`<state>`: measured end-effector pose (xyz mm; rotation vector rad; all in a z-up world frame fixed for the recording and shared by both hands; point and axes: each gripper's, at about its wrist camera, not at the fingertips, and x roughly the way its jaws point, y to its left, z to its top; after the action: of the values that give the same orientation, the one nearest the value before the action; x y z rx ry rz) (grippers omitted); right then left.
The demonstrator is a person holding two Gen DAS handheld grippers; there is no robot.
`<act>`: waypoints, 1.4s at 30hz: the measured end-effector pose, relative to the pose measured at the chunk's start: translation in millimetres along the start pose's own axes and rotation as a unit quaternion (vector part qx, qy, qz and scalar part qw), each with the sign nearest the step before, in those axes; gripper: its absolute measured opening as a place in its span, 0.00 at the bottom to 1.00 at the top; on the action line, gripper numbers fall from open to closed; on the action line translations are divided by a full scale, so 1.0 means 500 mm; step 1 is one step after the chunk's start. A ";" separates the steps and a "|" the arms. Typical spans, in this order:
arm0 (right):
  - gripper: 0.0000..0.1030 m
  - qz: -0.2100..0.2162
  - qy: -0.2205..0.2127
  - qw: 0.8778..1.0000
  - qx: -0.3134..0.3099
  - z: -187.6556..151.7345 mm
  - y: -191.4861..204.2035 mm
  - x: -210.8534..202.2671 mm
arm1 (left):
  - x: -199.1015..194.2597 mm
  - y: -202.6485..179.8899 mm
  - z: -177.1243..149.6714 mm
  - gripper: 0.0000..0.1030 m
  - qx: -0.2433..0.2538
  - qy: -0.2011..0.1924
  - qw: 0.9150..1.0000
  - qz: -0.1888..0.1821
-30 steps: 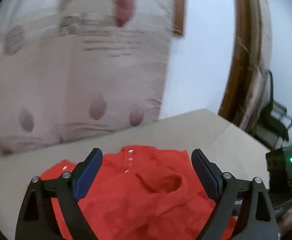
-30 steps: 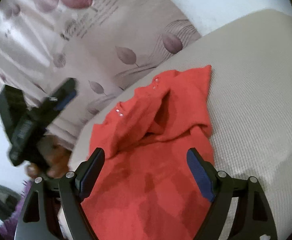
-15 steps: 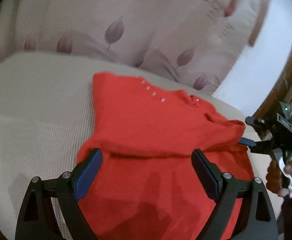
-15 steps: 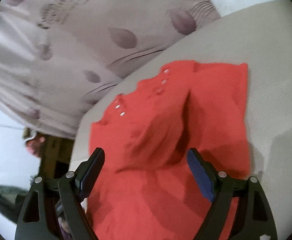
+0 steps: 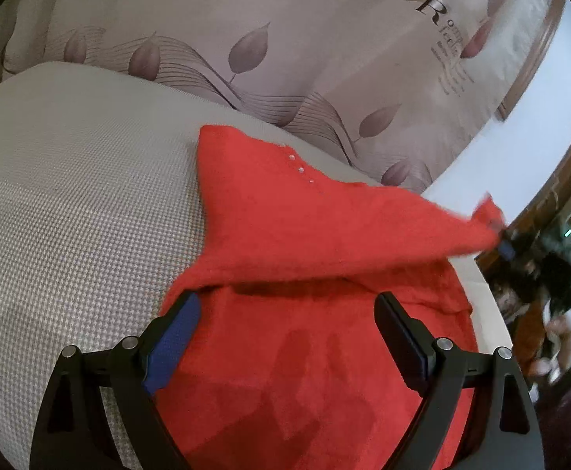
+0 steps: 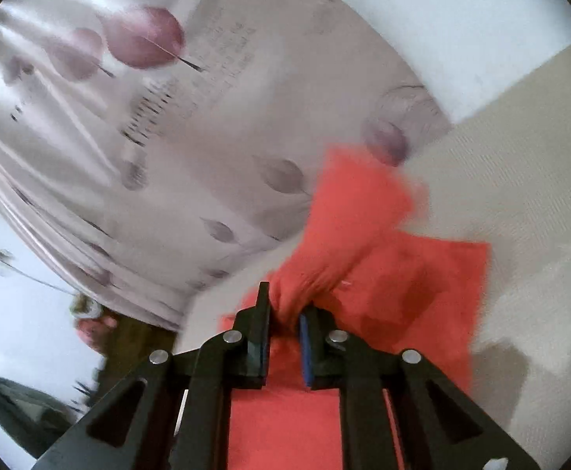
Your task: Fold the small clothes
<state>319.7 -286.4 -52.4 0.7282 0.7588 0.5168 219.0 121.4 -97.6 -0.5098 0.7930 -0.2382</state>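
Leaf-print curtain [image 5: 324,58] reads "R", rest blurred. R gripper [image 6: 285,337], wide earlier, now closing on small red knit garment [image 5: 305,235]; L gripper [image 5: 285,329] wide.

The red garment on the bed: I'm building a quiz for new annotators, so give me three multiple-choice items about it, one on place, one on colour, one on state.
1. What does the red garment lie on?
A. a wooden floor
B. a beige woven surface
C. a metal tray

2. What colour are the pads inside the left gripper?
A. blue
B. yellow
C. white

3. What is between the jaws of the right gripper?
A. nothing
B. a bunched part of the garment
C. a leaf-print curtain

Key: 1 B, the weave shows around the cloth. 2 A, blue lines the finger. 3 B, red cloth is gathered between the closing jaws; the left gripper's jaws stand wide over the cloth.
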 end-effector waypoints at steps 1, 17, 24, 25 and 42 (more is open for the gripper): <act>0.17 -0.005 0.030 0.999 0.019 -0.014 -0.036 0.015 | 0.001 -0.001 0.000 0.88 0.001 0.000 1.000 -0.001; 0.13 -0.025 0.040 0.995 0.088 -0.033 -0.120 0.028 | 0.011 -0.002 0.001 0.88 0.001 0.003 1.000 0.008; 0.10 0.057 0.027 0.997 0.040 -0.033 -0.046 0.041 | 0.003 0.016 0.001 0.88 -0.018 -0.006 1.000 0.010; 0.10 0.020 0.035 0.998 0.044 -0.037 -0.070 0.049 | 0.003 0.014 0.001 0.87 -0.016 -0.005 1.000 0.010; 0.18 -0.009 0.047 0.995 0.091 -0.077 -0.169 0.050 | 0.063 -0.021 0.046 0.87 -0.021 0.020 0.999 -0.016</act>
<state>319.6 -309.3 -145.8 0.8692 0.9071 0.4721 257.1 107.9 -97.9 -0.5582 0.8310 -0.2620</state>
